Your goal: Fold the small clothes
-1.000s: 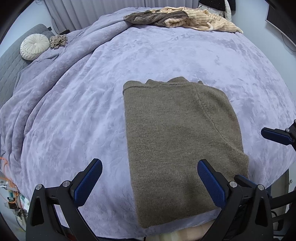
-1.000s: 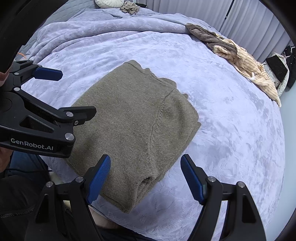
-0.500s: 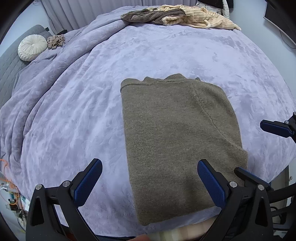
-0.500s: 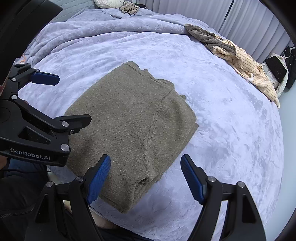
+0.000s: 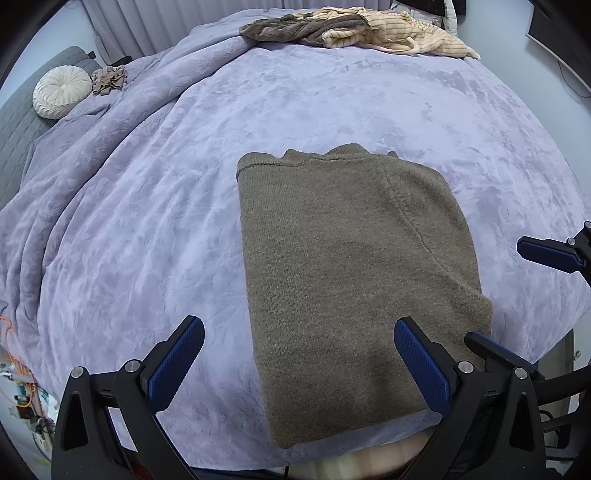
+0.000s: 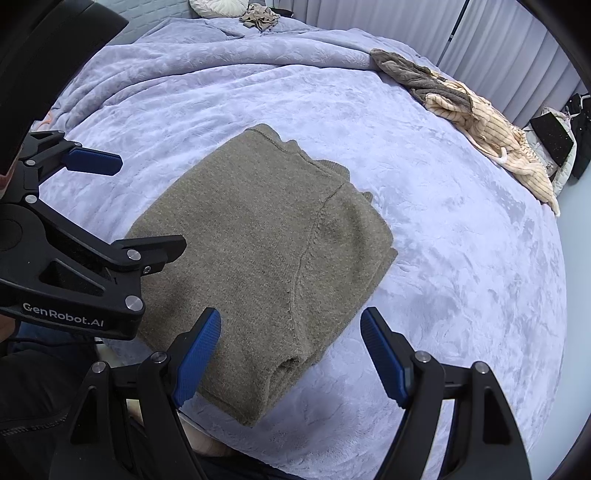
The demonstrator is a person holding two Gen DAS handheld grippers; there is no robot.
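**Folded knit lies under two spread grippers**

The left gripper (image 5: 299, 358) hangs with its jaws spread and empty, its right finger over the near end of the olive knit sweater (image 5: 351, 266). The right gripper (image 6: 291, 354) is likewise wide apart and empty, above the sweater's near right corner. The sweater lies folded just ahead of both tools on the lilac blanket (image 5: 147, 221). It looks soft, thick and limp, likely to sag if lifted; pinching all layers at the near corners seems safest. Far beyond lies a pile of unfolded clothes (image 5: 354, 29).
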